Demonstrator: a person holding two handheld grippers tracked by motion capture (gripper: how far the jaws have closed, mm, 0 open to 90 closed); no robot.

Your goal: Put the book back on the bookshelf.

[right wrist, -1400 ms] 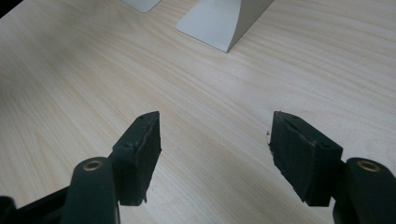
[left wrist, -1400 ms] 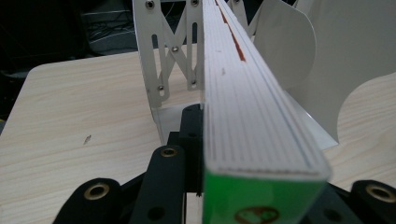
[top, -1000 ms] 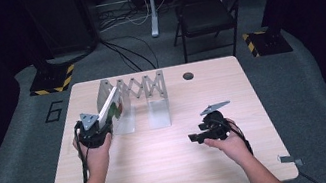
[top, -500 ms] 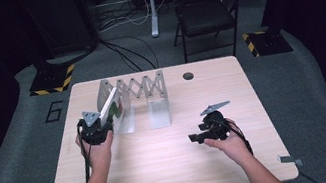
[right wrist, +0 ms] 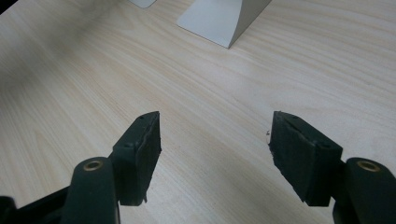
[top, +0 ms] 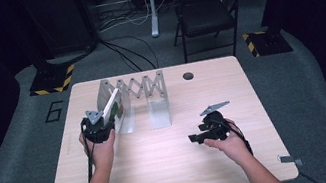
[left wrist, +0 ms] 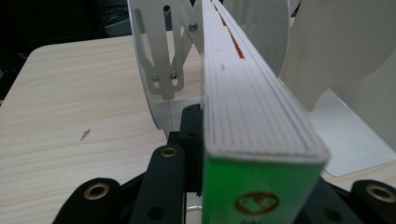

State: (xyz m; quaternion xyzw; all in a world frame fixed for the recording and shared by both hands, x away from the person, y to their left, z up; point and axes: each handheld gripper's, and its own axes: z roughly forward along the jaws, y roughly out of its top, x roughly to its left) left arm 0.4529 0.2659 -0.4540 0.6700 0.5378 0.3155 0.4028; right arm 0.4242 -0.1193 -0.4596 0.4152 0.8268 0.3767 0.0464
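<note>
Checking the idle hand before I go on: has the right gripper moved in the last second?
No. The right gripper sits at the same spot on the table, same offset from the rack.

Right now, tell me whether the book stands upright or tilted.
Tilted. The book, clamped in the left tongs, slants up from them toward the expandable rack in the high view, not yet standing between its dividers.

We noted the pale wooden table (top: 165, 172) evenly lit from overhead, its surroundings dark. The white-paged, green-spined book (left wrist: 252, 116) blurred close up; soft shadows lay beneath the jaws.
</note>
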